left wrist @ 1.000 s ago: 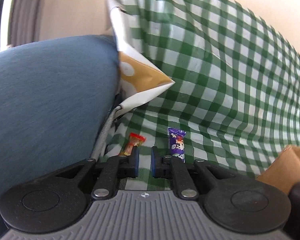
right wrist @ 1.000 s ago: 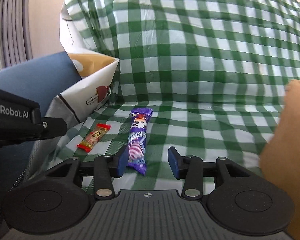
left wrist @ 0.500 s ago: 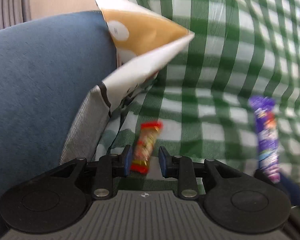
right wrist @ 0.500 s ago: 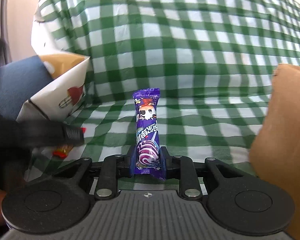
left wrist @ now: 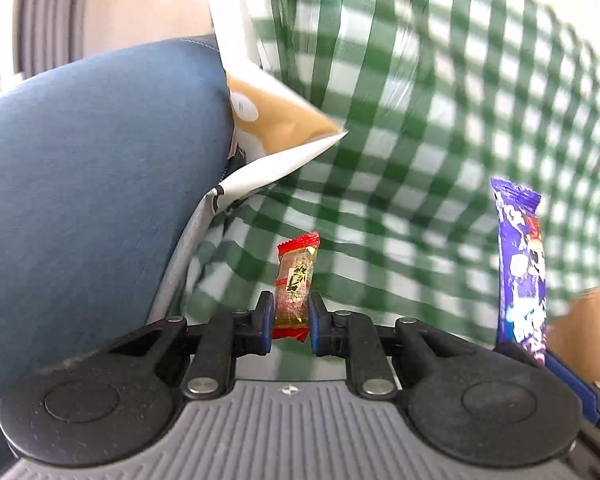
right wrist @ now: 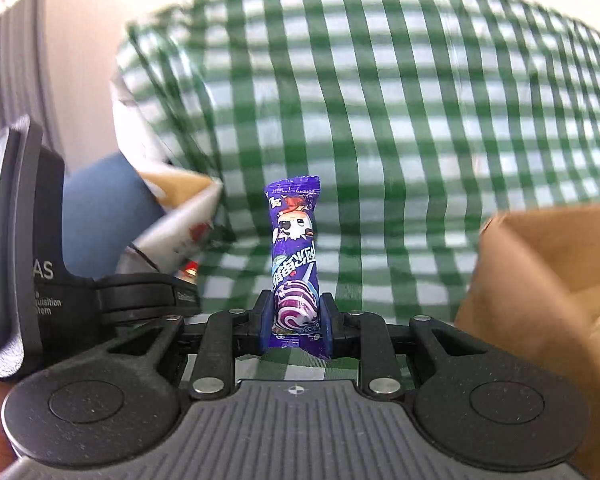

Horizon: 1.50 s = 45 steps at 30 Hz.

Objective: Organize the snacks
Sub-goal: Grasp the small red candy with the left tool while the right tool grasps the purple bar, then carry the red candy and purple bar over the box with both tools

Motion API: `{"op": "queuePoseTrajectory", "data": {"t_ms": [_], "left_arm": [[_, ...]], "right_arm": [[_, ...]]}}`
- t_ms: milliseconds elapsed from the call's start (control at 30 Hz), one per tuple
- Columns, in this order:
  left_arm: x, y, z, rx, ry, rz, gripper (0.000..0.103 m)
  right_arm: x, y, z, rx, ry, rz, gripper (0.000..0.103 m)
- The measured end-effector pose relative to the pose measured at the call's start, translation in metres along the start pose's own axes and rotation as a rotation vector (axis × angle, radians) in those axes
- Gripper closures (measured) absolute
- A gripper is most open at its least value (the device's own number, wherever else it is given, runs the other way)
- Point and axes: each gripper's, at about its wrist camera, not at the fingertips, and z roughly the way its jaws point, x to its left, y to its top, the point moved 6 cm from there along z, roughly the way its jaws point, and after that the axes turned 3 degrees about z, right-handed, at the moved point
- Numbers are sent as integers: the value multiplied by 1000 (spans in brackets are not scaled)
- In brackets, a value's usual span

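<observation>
**Left wrist view: both snacks pinched upright, box lies to the right**

Left wrist view shows the red-wrapped snack (left wrist: 295, 284) standing on end between the left gripper (left wrist: 290, 322) pads, which have just been closing and now pinch its lower half; its long axis runs straight out along the fingers. The purple candy bar (right wrist: 296, 256) stands the same way in the right gripper (right wrist: 296, 326), pads pressed on its lower end, clear of the checked cloth (right wrist: 420, 120). The brown cardboard box (right wrist: 540, 264) sits just right of the right gripper, its open top facing up, so the right hand is the nearer one. To the left, a folded paper bag (left wrist: 284, 128) and blue cushion (left wrist: 100, 168) crowd that side; open room lies rightward over the cloth.
</observation>
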Motion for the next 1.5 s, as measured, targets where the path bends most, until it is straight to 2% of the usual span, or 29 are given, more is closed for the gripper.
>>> {"op": "queuePoseTrajectory", "data": {"t_ms": [67,133,300,400,500,533,633,700,767,933,1000,1067,1167,1267,1500], "left_arm": [[-3,-6,-28,19,-40,-74,84],[-14,-12,-58,26,-66,-95,84],[-63,-21,-141,-44,-119,0,84],[-91,-30,-181,-103,-159,44,84],[-111,-52,-206,-152,-211,40,84],[-116,-63,-209,-151,-220,44,84],[-133,-82,-202,-21,-204,27,84],[-148,-77,-206,-39,-236,32,84],[-164,-73,-211,-83,-227,81,84],[-174,-72,-213,-62,-274,30,84],[-175,-77,-226,-82,-285,57,84],[-178,-86,-230,-77,-278,104,84],[-187,-96,-220,-41,-317,105,84],[-199,-96,-214,-69,-326,124,84],[-225,-97,-211,-113,-410,146,84]], "right_arm": [[-7,14,-28,-18,14,-1,77],[-19,29,-54,-40,29,9,77],[-64,62,-127,-116,81,9,77],[-103,71,-160,-160,43,3,77],[-139,67,-182,-165,24,-22,77],[-151,64,-187,-162,22,-32,78],[-187,52,-202,-162,-23,-51,78],[-210,46,-209,-148,-59,-59,78],[-229,45,-214,-143,-79,-38,78],[-263,45,-221,-153,-109,-32,78],[-273,46,-221,-151,-111,-8,78],[-278,46,-221,-152,-114,-3,78],[-280,45,-223,-159,-117,-24,78],[-280,46,-224,-169,-124,-49,78],[-286,47,-224,-173,-138,-50,78]]}}
